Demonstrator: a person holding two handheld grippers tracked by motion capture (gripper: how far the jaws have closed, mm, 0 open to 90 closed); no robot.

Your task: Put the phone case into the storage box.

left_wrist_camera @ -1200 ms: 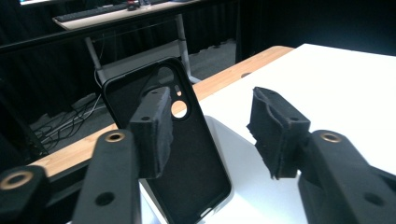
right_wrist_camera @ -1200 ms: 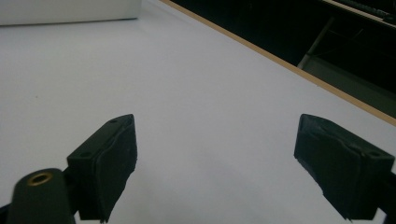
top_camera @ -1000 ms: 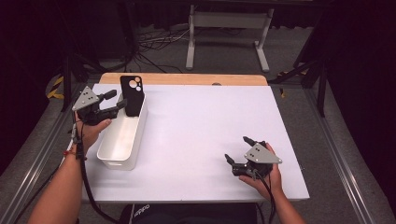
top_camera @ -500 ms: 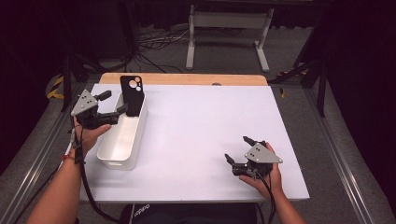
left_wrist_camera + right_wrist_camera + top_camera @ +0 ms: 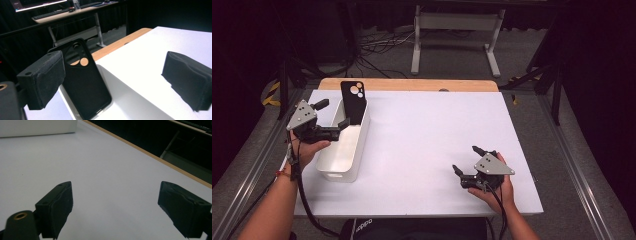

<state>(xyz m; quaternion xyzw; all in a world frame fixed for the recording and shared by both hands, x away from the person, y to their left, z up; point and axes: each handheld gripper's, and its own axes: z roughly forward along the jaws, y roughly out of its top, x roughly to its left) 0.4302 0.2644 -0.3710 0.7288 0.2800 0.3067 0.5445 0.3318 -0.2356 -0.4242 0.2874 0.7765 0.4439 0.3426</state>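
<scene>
A black phone case (image 5: 353, 100) stands on end at the far end of the white bin (image 5: 343, 165) and leans on its wall. My left gripper (image 5: 334, 114) hovers just left of the case; its jaws have just been opening, and no pad touches the case. In the left gripper view the case (image 5: 85, 85) rises ahead, partly behind the left pad (image 5: 47, 77), with my left gripper (image 5: 117, 75) wide apart. My right gripper (image 5: 466, 159) rests open near the table's front right, nothing between its fingers (image 5: 117, 205).
The white table (image 5: 432, 130) has a wooden strip (image 5: 412, 84) along its far edge. Metal rails run down both sides. A stand and cables sit on the dark floor beyond. The bin's side (image 5: 37, 127) shows far off in the right gripper view.
The left gripper's jaws have opened and let go of the phone case, then drawn back to the left. The case stays leaning in the bin. The right gripper has not moved.
</scene>
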